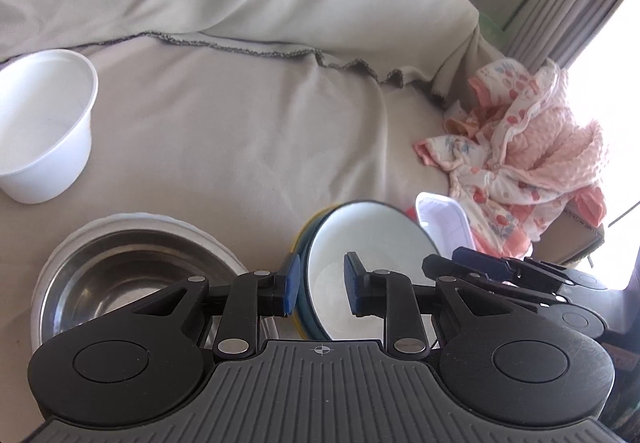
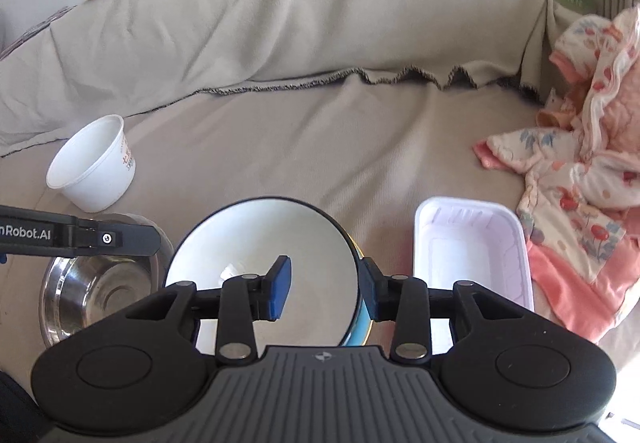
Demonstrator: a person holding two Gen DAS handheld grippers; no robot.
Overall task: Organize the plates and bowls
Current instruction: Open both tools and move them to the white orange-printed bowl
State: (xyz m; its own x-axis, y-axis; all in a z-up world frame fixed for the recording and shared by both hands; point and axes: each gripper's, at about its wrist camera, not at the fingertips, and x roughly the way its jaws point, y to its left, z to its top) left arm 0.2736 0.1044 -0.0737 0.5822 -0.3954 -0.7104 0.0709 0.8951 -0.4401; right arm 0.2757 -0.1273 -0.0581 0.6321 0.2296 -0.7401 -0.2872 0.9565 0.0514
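Both grippers, left (image 1: 319, 287) and right (image 2: 326, 289), pinch opposite rims of the tilted enamel bowl (image 2: 264, 263) (beside the steel bowl (image 1: 132, 279)), mid-lift; next calls for a level, coordinated carry.

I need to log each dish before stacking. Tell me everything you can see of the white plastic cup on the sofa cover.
The white plastic cup is a round, tapered tub, wider at its rolled rim than at its flat base, and it looks thin and matte. Red print marks one side. It looks empty inside and sits tilted on the beige sofa cover, mouth turned up and sideways, beyond the steel bowl. Only the cover touches it; neither gripper is near it.
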